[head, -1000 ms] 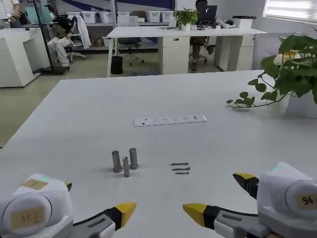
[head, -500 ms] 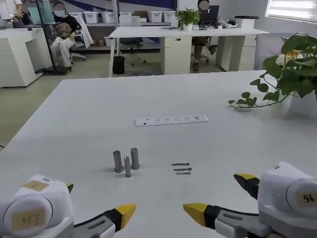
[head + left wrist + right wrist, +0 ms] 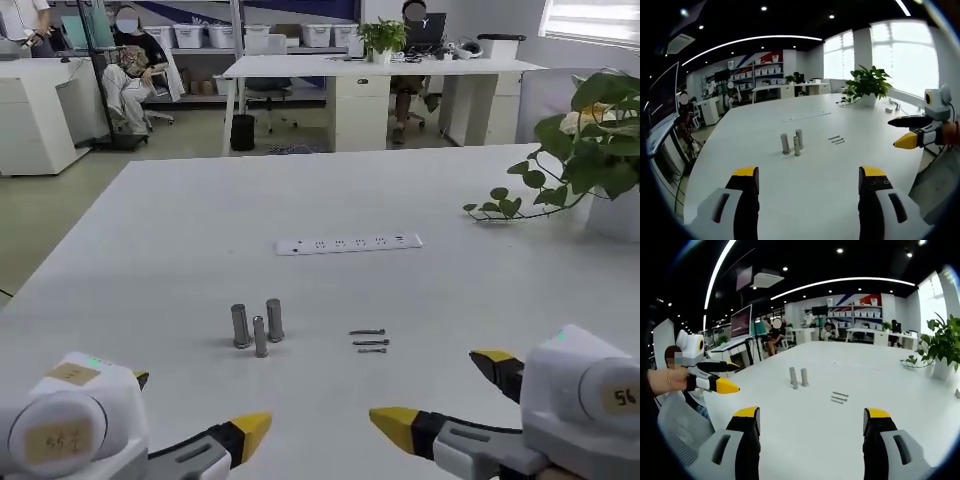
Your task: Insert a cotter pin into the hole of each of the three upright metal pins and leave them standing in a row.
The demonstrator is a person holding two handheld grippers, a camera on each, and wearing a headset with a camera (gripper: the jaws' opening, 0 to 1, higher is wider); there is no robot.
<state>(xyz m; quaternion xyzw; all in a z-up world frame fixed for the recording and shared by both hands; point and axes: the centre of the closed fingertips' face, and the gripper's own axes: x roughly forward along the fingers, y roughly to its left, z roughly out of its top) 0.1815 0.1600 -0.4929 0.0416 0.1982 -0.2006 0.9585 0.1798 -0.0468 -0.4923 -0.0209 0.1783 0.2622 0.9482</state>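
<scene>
Three upright metal pins (image 3: 259,335) are standing close together on the white workbench (image 3: 180,230). They are forming a tight cluster more than a row, with the shortest one sitting nearest the person. In the left gripper view the same pins (image 3: 792,142) are showing as three grey posts beyond the jaws. Just to their right, three cotter pins (image 3: 369,342) are lying flat on the table, roughly parallel, one behind the other. They are apart from the upright pins, and none is sitting in a pin. The holes in the pins are too small to make out.

The left gripper (image 3: 195,400) is hovering low at the near edge of the bench. Its yellow-tipped jaws are spread wide with nothing between them, as its own view (image 3: 809,172) is making plain. The right gripper (image 3: 440,390) is hanging beside it, jaws likewise parted and gripping nothing (image 3: 810,414). Both are staying well short of the pins.

Farther back, a white power strip (image 3: 348,243) is lying across the table. A potted plant (image 3: 590,140) is trailing leaves over the right edge.
</scene>
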